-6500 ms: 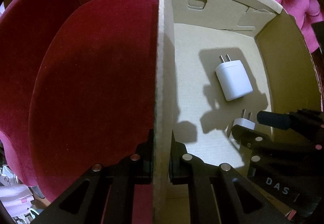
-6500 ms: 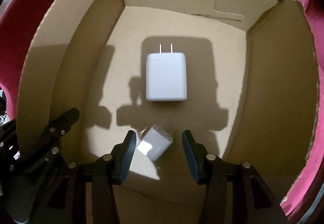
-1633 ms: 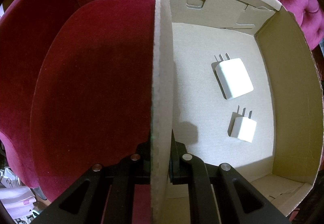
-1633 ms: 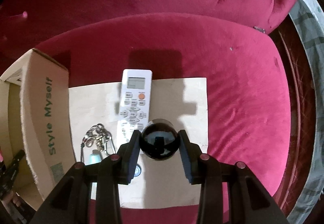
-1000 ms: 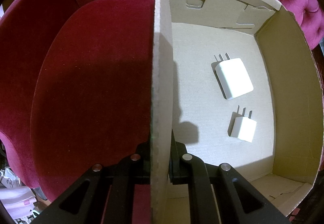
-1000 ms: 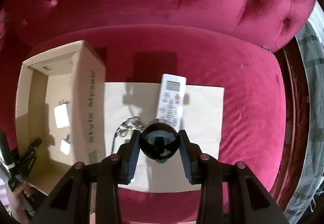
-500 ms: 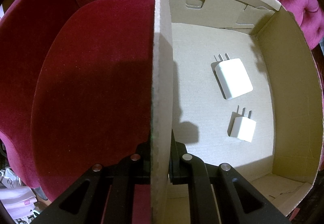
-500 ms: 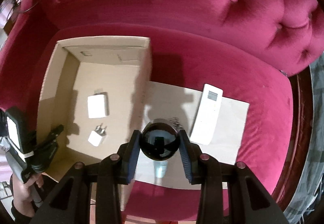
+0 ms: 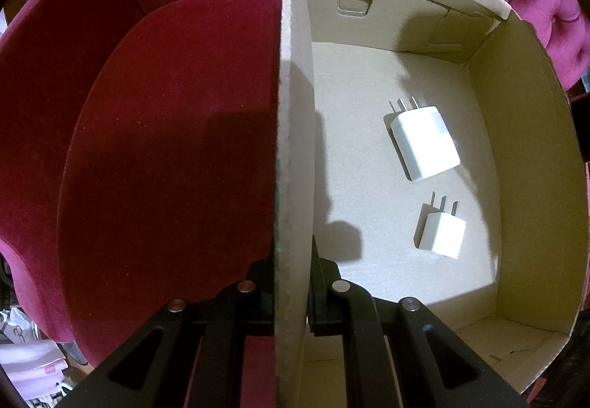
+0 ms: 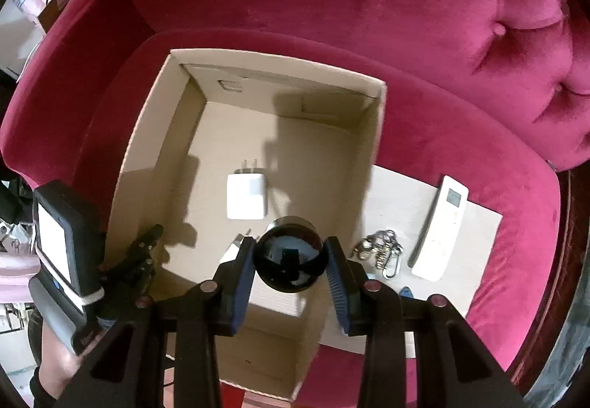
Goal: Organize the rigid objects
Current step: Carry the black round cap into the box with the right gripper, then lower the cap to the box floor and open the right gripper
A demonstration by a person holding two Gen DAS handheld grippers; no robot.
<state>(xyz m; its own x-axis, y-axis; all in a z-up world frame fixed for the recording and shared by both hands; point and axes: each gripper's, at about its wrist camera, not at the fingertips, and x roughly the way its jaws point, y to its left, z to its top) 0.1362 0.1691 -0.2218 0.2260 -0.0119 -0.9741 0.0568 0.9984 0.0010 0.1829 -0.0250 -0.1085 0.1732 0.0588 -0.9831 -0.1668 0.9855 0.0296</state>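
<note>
An open cardboard box (image 10: 147,135) sits on a red velvet sofa. Inside lie a large white charger (image 9: 424,142) (image 10: 246,196) and a small white charger (image 9: 440,234), the latter mostly hidden behind my right fingers in the right wrist view. My left gripper (image 9: 293,282) is shut on the box's left wall (image 9: 293,150); it also shows in the right wrist view (image 10: 142,257). My right gripper (image 10: 291,260) is shut on a glossy black ball (image 10: 290,253), held above the box's near right part.
A pale board (image 10: 398,201) lies on the sofa seat right of the box, with a white remote (image 10: 440,227) and a bunch of keys and carabiners (image 10: 381,253) on it. The tufted sofa back (image 10: 368,2) rises behind.
My right gripper has carried the black ball leftward from the board to above the box. The left gripper keeps its hold on the box wall, unmoved.
</note>
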